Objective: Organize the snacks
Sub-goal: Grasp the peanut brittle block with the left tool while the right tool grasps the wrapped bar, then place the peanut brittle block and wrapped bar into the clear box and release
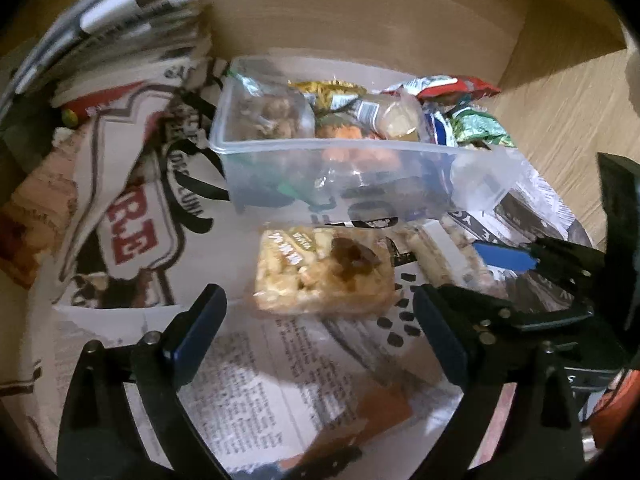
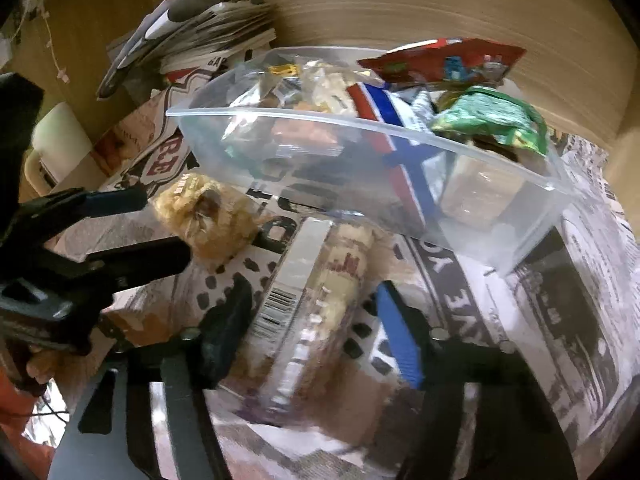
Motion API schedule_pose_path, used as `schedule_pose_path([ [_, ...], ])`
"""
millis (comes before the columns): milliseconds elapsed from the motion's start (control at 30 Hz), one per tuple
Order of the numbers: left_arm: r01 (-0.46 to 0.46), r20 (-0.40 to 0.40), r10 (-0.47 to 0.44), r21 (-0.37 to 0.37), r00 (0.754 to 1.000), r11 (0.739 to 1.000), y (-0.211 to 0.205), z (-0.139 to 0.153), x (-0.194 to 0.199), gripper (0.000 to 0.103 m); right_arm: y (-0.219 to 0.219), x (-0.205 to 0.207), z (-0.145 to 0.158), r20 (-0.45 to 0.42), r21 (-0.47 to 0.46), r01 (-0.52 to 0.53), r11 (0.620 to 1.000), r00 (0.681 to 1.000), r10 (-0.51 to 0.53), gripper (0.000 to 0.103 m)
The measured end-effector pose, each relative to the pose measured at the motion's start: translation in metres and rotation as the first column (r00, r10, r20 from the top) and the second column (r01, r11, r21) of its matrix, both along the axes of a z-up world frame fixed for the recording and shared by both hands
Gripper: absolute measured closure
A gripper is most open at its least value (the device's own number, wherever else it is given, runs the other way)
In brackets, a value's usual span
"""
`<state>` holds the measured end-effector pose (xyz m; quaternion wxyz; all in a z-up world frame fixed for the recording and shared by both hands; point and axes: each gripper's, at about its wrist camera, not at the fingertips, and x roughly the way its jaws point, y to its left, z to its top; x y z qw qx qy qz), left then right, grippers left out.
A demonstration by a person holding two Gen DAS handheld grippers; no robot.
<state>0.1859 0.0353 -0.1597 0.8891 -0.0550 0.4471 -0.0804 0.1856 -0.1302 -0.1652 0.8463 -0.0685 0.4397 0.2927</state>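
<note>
A clear plastic tub (image 1: 256,148) (image 2: 500,208) holds several wrapped snacks. A puffed-rice bar in clear wrap (image 1: 320,272) (image 2: 208,220) lies on the newspaper in front of it. My left gripper (image 1: 320,320) is open, its jaws either side of the bar's near end, not touching it. A long wrapped snack with a barcode (image 2: 316,304) (image 1: 444,256) lies next to the bar. My right gripper (image 2: 316,320) is open around this long snack; whether its fingers (image 1: 504,258) touch the wrapper I cannot tell.
Newspaper sheets (image 1: 256,392) (image 2: 560,320) cover the surface. A stack of folded papers (image 1: 120,32) (image 2: 192,36) lies at the back left. A cardboard wall (image 1: 360,12) stands behind the tub. Bare wood (image 1: 560,128) shows at the right.
</note>
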Motion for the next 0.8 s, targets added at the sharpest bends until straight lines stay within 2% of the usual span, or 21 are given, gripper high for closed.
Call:
schedule_pose_path([
  [67, 0.000, -0.019, 0.000, -0.006, 1.000, 1.000, -0.002, -0.005, 0.007, 0.007, -0.005, 0.000, -0.001, -0.002, -0.002, 0.007, 1.000, 1.000, -0.007, 0.058],
  [133, -0.001, -0.045, 0.000, -0.017, 0.999, 1.000, -0.004, -0.011, 0.015, 0.007, -0.007, 0.001, -0.001, 0.001, -0.001, 0.018, 1.000, 1.000, -0.018, 0.058],
  [333, -0.004, -0.025, 0.004, 0.029, 1.000, 1.000, -0.012, -0.014, 0.026, 0.008, -0.002, 0.003, -0.004, 0.025, -0.003, 0.016, 1.000, 1.000, -0.016, 0.060],
  [367, -0.006, -0.022, 0.006, 0.032, 1.000, 0.999, -0.012, -0.015, 0.027, 0.010, -0.002, 0.003, -0.004, 0.028, -0.001, 0.016, 1.000, 0.999, -0.016, 0.060],
  [400, -0.008, -0.014, 0.009, 0.040, 1.000, 0.999, -0.012, -0.014, 0.026, 0.020, -0.002, 0.003, -0.004, 0.030, 0.002, 0.016, 1.000, 0.999, -0.016, 0.060],
  [467, 0.001, -0.002, -0.001, 0.048, 1.000, 0.999, -0.013, -0.013, 0.025, 0.028, -0.004, 0.002, -0.002, 0.033, 0.012, 0.021, 1.000, 0.999, -0.021, 0.060],
  [600, 0.009, 0.006, -0.009, 0.026, 1.000, 1.000, -0.011, -0.008, 0.017, 0.028, -0.009, 0.000, 0.005, 0.036, 0.035, 0.017, 0.999, 0.999, -0.018, 0.060],
  [800, -0.012, 0.078, 0.011, 0.014, 0.997, 1.000, -0.008, 0.019, -0.001, 0.028, -0.018, -0.009, 0.024, 0.074, 0.068, 0.015, 0.998, 0.997, -0.020, 0.060],
])
